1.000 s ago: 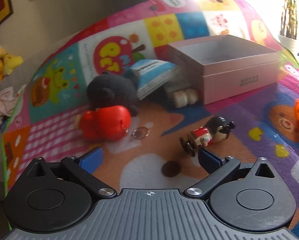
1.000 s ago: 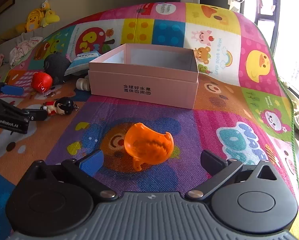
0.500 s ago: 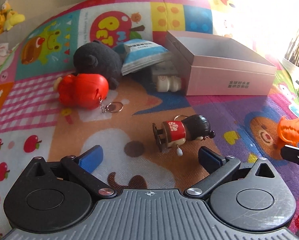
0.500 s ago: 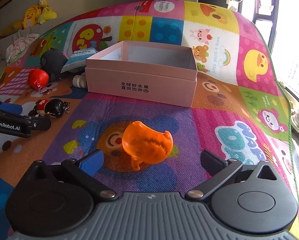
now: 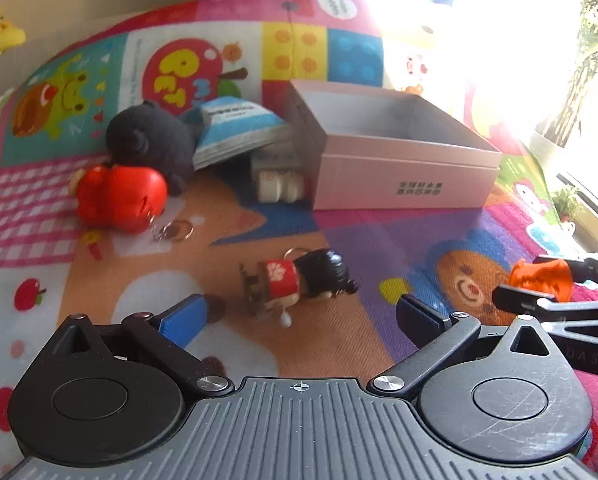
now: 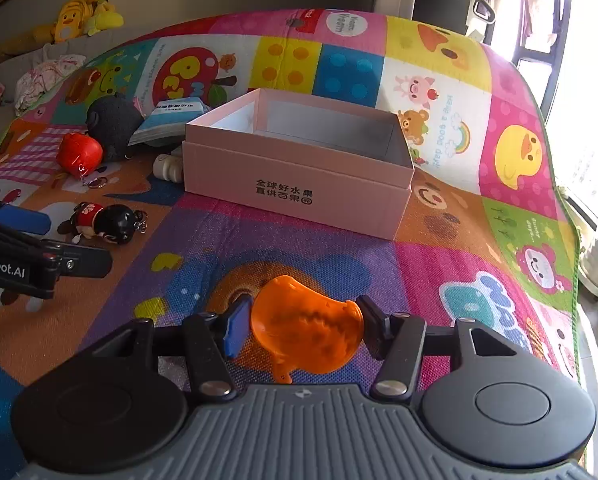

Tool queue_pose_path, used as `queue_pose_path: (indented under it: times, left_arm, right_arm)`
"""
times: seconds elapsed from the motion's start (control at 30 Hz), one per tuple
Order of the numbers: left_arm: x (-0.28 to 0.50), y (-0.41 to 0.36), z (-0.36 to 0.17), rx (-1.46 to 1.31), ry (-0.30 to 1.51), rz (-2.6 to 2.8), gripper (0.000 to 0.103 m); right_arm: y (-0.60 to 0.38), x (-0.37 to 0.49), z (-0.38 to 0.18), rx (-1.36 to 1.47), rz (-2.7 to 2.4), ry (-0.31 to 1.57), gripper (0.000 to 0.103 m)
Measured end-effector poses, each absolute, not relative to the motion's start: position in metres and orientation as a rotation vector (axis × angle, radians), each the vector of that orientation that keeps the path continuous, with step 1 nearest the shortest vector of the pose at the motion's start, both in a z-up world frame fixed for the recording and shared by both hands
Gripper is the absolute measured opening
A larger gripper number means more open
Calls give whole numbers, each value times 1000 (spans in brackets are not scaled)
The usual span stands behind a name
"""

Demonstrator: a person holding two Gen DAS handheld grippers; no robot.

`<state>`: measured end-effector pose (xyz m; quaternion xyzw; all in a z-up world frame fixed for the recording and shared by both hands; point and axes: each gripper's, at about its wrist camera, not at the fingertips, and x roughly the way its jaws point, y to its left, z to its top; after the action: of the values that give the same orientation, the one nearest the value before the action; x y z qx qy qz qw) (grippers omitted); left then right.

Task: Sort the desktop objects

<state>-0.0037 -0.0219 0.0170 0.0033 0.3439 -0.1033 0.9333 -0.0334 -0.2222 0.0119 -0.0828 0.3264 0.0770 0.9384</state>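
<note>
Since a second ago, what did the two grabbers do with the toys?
The right gripper was wide open around the orange toy; its jaws are closing, the pads now at the toy's sides. The left gripper swung toward the little doll, jaws wide apart, nothing held. The pink box, red toy and doll lie as before.

You had a pale pink box [image 6: 299,184] on a mat [image 6: 439,264] patched in bright cartoon squares. Your orange toy [image 6: 305,328] lay near a red-and-black doll [image 6: 103,222], a red figure [image 6: 79,154] and a black plush [image 6: 113,124].
</note>
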Motion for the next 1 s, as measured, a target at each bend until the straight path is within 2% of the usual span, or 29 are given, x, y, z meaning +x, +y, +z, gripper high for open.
queue_pose_path:
  times: [0.1,0.17,0.2,0.47,0.6,0.8,1.0]
  left_arm:
    - [10,-29,14,-2,712,-176,101]
    - [16,-31,12,-12,732,-166,79]
    - [18,-31,12,-9,735,-158,72]
    - [5,-35,11,81,681,-172,70]
    - [-4,-35,32,79,609,-214,70]
    - [8,-52,100,108,414,-308,70]
    - [67,-80,130,70,373,-368,71]
  right_arm:
    - [-226,-40,13,-158,161,688,56]
    - [-229,-44,15,-153,166,696,56]
    - [-230,-46,16,-149,169,700,56]
    - [-228,-55,17,-148,218,732,56]
    - [-227,-60,27,-179,230,701,56]
    - [-247,-60,92,-163,179,505,56]
    - [-262,-39,154,-141,146,327,56]
